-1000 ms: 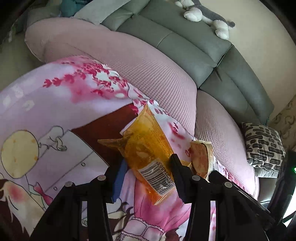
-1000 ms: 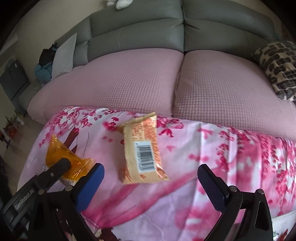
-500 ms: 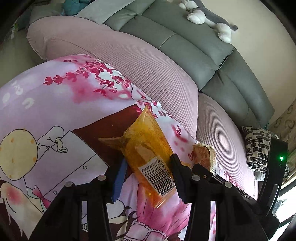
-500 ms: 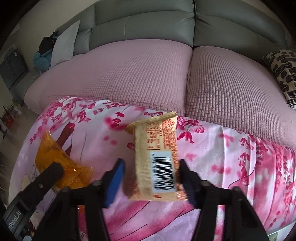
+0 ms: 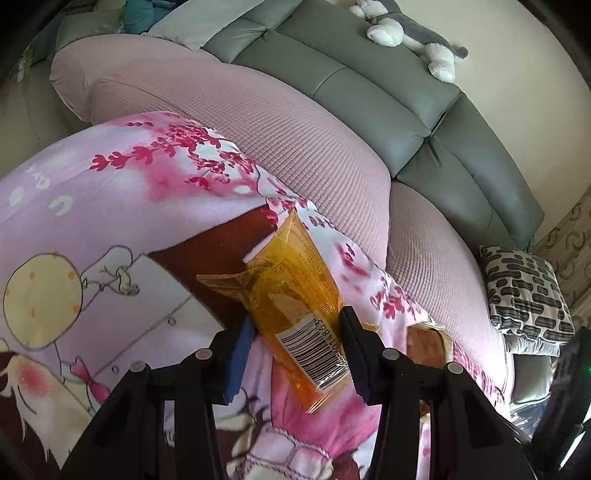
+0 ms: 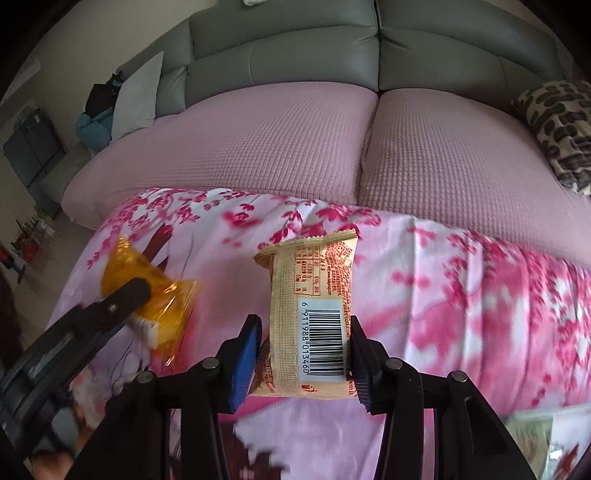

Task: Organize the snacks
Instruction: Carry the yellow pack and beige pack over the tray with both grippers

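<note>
An orange see-through snack packet (image 5: 291,291) with a barcode sits between the pads of my left gripper (image 5: 295,323), which is shut on it just above the pink flowered blanket (image 5: 110,206). In the right wrist view a beige snack packet (image 6: 314,295), barcode side up, lies lengthwise between the blue pads of my right gripper (image 6: 303,325). Its jaws are closing and both pads touch the packet's sides. The packet looks sharp while the blanket (image 6: 461,295) under it is blurred. The orange packet (image 6: 166,317) and a left finger (image 6: 122,299) show at the left.
The blanket lies over a sofa with pink seat covers (image 6: 277,147) and a grey backrest (image 6: 295,48). A patterned cushion (image 5: 524,291) is at the right end and a grey pillow (image 6: 136,96) at the left end. A plush toy (image 5: 406,33) rests on the backrest.
My right gripper went from wide open in front of the beige packet to closed around its lower half. The left gripper kept still with the orange packet.
</note>
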A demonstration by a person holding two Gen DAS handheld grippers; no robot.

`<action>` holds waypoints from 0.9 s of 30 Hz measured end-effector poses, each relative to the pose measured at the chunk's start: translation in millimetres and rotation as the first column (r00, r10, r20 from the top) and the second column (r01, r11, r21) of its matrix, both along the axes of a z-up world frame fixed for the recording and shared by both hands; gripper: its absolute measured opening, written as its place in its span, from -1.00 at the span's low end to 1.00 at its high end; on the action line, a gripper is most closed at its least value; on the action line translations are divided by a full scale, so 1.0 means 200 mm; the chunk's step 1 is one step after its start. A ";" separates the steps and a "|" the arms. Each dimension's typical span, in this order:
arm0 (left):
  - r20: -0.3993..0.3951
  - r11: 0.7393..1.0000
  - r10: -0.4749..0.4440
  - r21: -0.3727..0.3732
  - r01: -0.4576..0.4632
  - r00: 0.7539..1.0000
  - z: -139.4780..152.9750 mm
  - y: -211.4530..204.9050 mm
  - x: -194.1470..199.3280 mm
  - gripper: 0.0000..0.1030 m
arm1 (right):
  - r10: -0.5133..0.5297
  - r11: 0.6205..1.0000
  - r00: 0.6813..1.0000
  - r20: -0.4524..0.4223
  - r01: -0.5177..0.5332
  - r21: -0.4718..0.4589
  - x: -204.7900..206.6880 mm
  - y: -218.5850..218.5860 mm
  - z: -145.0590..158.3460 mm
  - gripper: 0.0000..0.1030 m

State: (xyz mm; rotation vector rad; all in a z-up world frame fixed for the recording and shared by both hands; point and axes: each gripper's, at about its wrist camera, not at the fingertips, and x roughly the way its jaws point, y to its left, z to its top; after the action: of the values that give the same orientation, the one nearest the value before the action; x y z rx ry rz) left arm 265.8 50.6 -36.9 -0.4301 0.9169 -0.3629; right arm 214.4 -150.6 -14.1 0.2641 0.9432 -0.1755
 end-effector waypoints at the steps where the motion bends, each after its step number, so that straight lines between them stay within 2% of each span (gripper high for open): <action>1: -0.002 1.000 -0.009 0.008 0.009 1.000 0.01 -0.01 -0.02 -0.06 | -0.003 1.000 1.000 0.005 0.003 0.004 -0.04 0.00 0.02 -0.07; 6: -0.034 0.999 -0.044 0.024 0.045 0.998 0.03 -0.04 -0.11 -0.06 | -0.040 0.999 0.999 0.032 0.040 0.009 -0.23 0.01 0.09 -0.07; 9: -0.044 0.997 -0.078 0.026 0.079 0.996 0.08 -0.07 -0.18 -0.06 | -0.075 0.996 0.996 0.051 0.072 0.059 -0.36 0.01 0.10 -0.07; 14: -0.007 0.993 -0.109 0.047 0.110 0.994 0.24 -0.10 -0.32 -0.06 | -0.152 0.979 0.987 0.056 0.143 0.143 -0.52 -0.03 0.12 -0.07; 19: 0.025 0.987 -0.146 0.072 0.144 0.989 0.37 -0.16 -0.48 -0.06 | -0.229 0.963 0.971 0.074 0.214 0.163 -0.68 -0.06 0.15 -0.07; 27: 0.041 0.970 -0.231 0.083 0.227 0.972 0.45 -0.30 -0.73 -0.06 | -0.344 0.926 0.934 0.094 0.321 0.198 -0.98 -0.11 0.21 -0.07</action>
State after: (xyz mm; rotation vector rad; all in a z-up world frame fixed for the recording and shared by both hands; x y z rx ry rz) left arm 119.2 -10.3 52.3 -0.2423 0.9309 -0.5453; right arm 17.4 -172.6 27.4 0.5978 0.7827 -0.3830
